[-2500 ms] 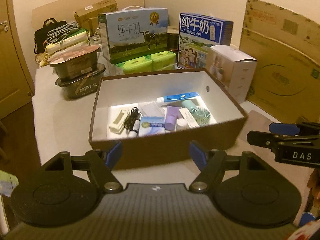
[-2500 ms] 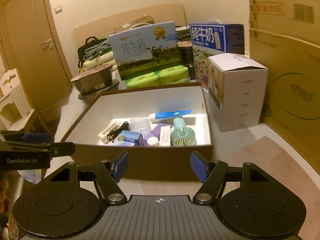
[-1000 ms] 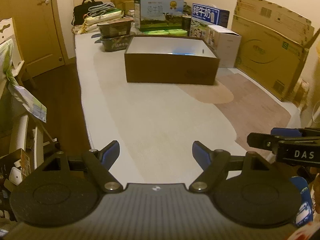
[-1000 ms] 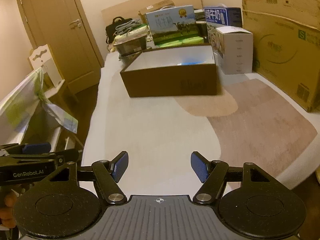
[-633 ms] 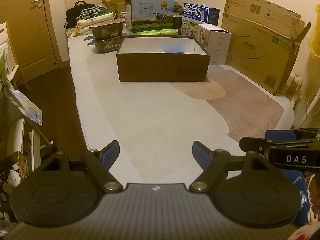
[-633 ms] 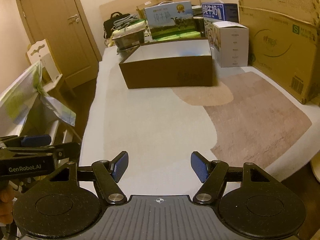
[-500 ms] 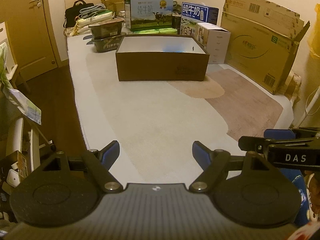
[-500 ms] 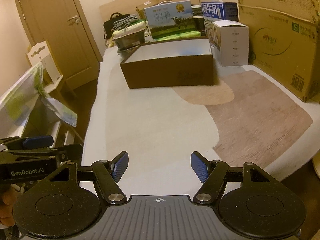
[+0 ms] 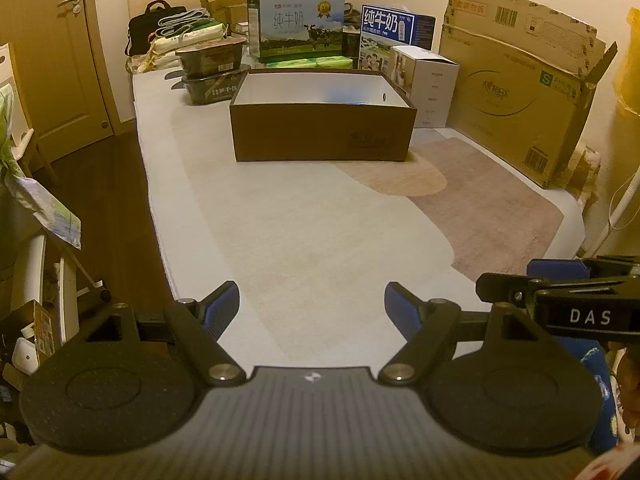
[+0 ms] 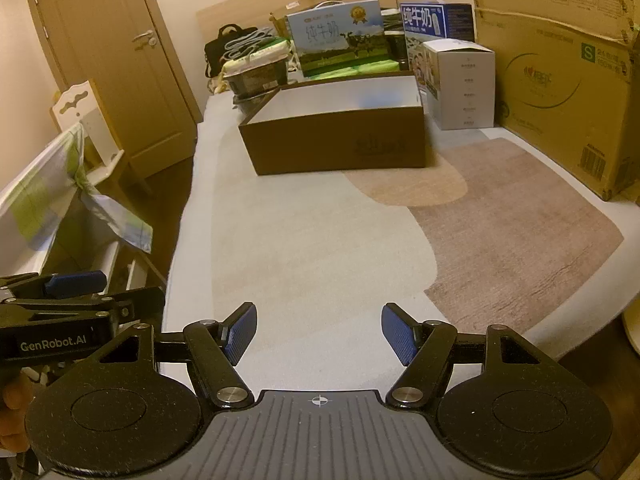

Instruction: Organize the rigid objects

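Observation:
A brown open box [image 9: 322, 132] with a white inside stands far ahead on the bed; it also shows in the right wrist view [image 10: 340, 142]. Its contents are hidden behind the near wall. My left gripper [image 9: 312, 308] is open and empty, held over the near end of the bed, far from the box. My right gripper [image 10: 318, 330] is open and empty, beside the left one. The right gripper's side shows at the right of the left wrist view [image 9: 560, 300], and the left gripper's side shows at the left of the right wrist view [image 10: 80, 308].
Milk cartons [image 9: 296, 28], a white box [image 9: 430, 88], stacked food containers [image 9: 212, 72] and a black bag [image 9: 154, 26] crowd the bed's far end. A big cardboard box [image 9: 516, 80] leans along the right. A door [image 10: 116, 60] and a chair [image 10: 60, 184] are on the left.
Both grippers have pulled far back from the box to the near end of the bed. Both stay open and empty. Over the last half second the view barely shifts.

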Motion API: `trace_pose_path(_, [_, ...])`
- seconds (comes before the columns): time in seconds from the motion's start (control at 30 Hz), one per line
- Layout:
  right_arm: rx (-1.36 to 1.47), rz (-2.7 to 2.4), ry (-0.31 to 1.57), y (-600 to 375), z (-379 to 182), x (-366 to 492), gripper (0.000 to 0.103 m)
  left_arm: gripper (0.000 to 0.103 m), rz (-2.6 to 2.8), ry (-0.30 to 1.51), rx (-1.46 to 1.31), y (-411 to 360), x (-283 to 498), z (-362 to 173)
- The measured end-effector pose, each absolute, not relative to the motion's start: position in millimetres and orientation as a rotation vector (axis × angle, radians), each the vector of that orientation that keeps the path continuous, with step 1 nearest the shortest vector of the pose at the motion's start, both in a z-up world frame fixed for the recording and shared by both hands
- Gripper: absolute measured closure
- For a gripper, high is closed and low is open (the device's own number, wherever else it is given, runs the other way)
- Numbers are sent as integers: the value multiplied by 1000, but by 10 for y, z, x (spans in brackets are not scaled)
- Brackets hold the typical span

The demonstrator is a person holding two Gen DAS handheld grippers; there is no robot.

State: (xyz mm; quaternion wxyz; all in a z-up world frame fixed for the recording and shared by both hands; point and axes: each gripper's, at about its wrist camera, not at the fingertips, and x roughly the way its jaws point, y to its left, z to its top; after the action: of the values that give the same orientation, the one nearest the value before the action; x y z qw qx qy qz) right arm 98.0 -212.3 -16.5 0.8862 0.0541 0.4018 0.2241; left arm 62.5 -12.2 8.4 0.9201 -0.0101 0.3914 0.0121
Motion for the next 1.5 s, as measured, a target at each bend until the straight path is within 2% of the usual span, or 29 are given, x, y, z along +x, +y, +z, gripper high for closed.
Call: trace_pose_path(1.5, [112,469,823,-2144,-124,972,34,25,13,794,-18,-144,600,139])
